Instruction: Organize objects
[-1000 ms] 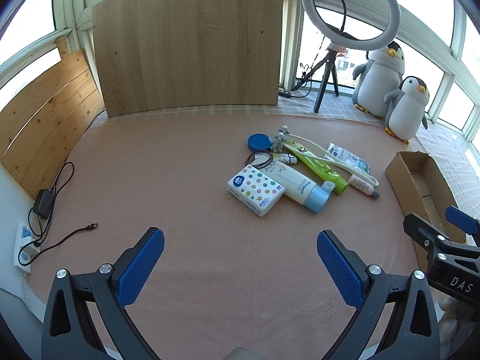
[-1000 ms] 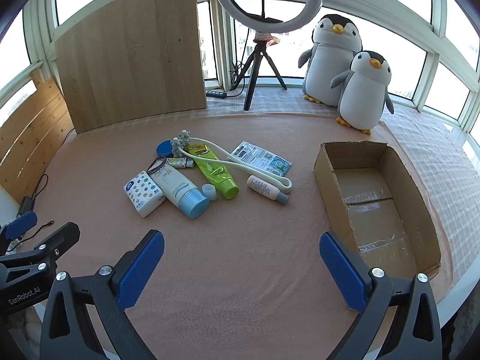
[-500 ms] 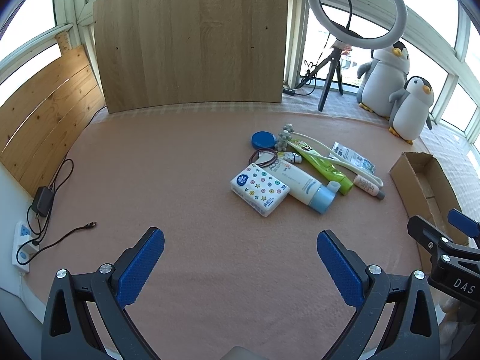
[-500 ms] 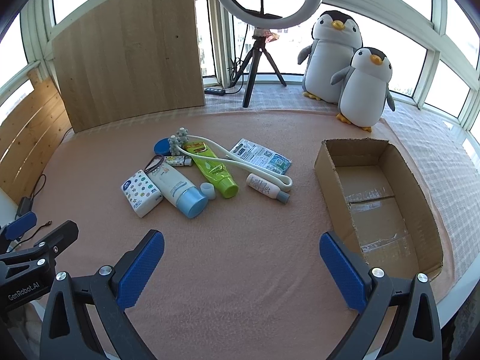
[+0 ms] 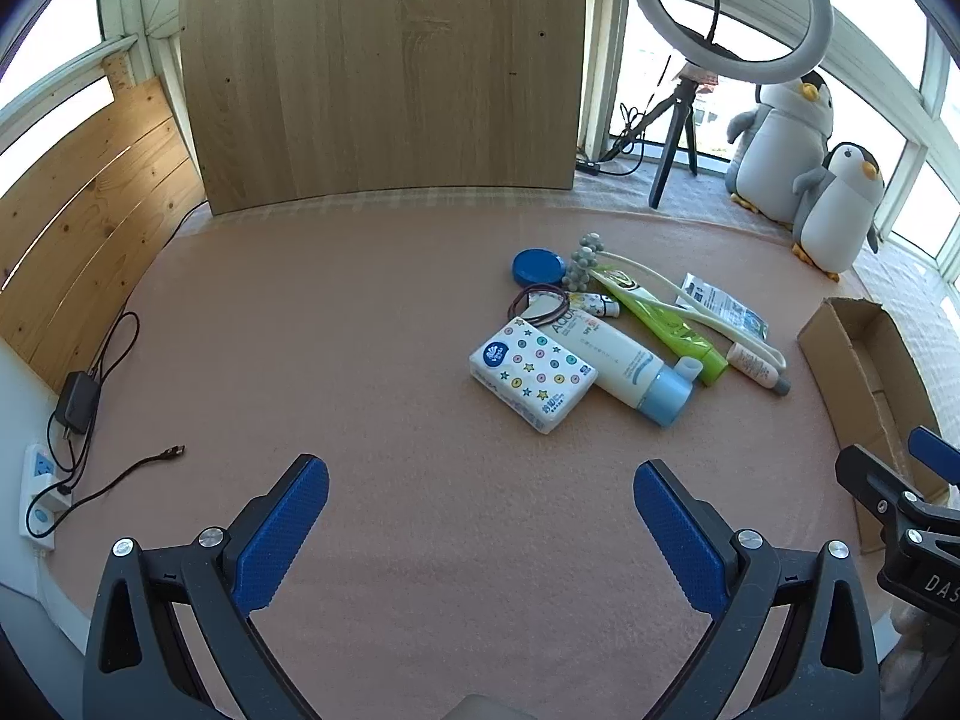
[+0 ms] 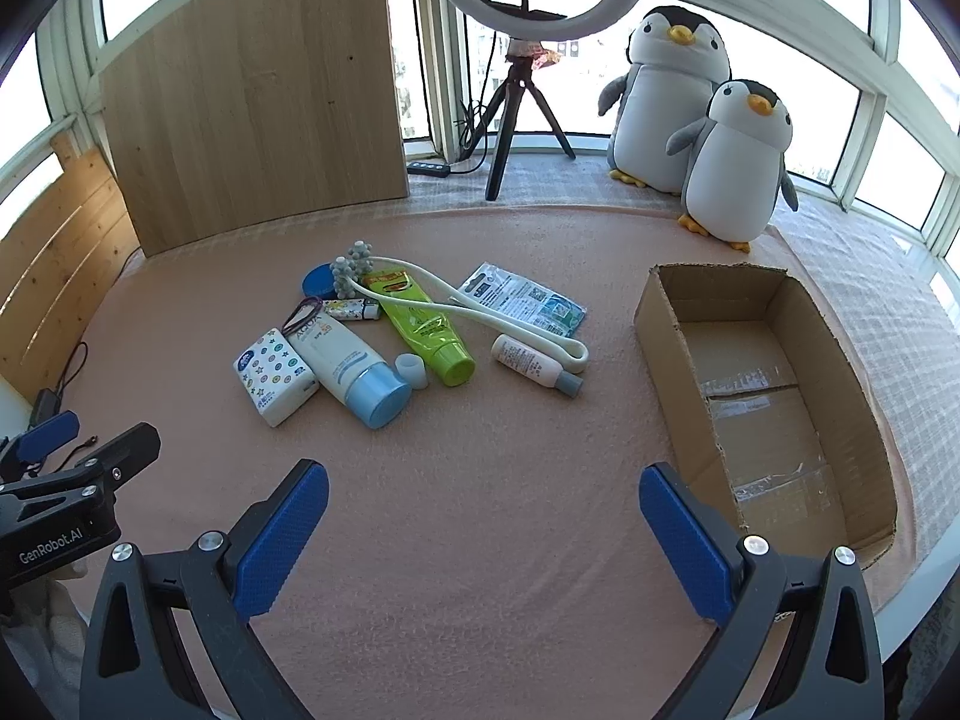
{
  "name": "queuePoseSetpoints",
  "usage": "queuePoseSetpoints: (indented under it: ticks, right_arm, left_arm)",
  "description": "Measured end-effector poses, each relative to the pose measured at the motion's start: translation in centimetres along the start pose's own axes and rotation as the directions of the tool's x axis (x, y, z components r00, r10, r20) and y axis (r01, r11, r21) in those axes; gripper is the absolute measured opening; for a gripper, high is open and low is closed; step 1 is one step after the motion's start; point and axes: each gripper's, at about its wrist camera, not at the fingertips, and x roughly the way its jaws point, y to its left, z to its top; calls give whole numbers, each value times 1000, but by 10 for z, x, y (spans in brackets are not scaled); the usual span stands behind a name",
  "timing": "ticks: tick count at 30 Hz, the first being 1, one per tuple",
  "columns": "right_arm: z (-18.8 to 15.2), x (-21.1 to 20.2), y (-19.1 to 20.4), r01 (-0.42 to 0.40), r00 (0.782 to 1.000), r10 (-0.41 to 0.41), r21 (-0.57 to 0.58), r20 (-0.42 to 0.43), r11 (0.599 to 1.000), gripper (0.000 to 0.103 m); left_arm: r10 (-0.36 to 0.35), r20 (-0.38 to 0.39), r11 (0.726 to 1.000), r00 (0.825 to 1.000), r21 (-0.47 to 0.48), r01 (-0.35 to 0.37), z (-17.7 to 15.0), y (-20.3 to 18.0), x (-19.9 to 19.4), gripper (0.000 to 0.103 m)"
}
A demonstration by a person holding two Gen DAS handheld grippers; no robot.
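A pile of toiletries lies mid-table: a dotted tissue pack (image 5: 531,377) (image 6: 275,375), a white tube with a blue cap (image 5: 624,363) (image 6: 351,369), a green tube (image 6: 425,327), a small white bottle (image 6: 536,368), a blue lid (image 5: 538,267), a printed sachet (image 6: 522,300) and a white massager wand (image 6: 480,315). An empty cardboard box (image 6: 840,420) (image 5: 864,372) lies to the right. My left gripper (image 5: 480,531) and right gripper (image 6: 483,531) both hover open, short of the pile, holding nothing.
A wooden board (image 5: 384,66) leans at the back. A ring light on a tripod (image 6: 528,60) and two plush penguins (image 6: 720,138) stand by the windows. A charger, cable and power strip (image 5: 42,492) lie at the left edge of the pink table cover (image 5: 336,330).
Both wrist views have shifted slightly, so the pile sits a little farther right and lower in the left view. Both grippers stay open and empty.
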Motion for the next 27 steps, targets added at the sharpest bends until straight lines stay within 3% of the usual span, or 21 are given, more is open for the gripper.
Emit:
queuePoseSetpoints:
  ticks: [7,11,14,22,27]
  right_arm:
    - [-3,3,-5,2,1000,-1,5,-10,1000,102]
    - [-5,4,-11,0,1000,0,15,-19,1000,94]
    - [-7,6,-18,1,999,0,31,-33,1000,89]
    - [-15,8,-39,21,998,-17,81,-54,996,84]
    - [-17,10,-51,40,998,-34,104,-62,994,84]
  left_arm:
    - [1,-7,1000,1000,21,-1,19,-6,26,103]
    - [-18,-25,999,1000,46,19,28,-17,44,100]
    - [-35,-48,997,998,62,38,34,-26,59,92]
    - [-114,-126,990,985,67,123,49,-46,97,48]
    - [-164,-162,982,973,68,177,61,-56,113,45]
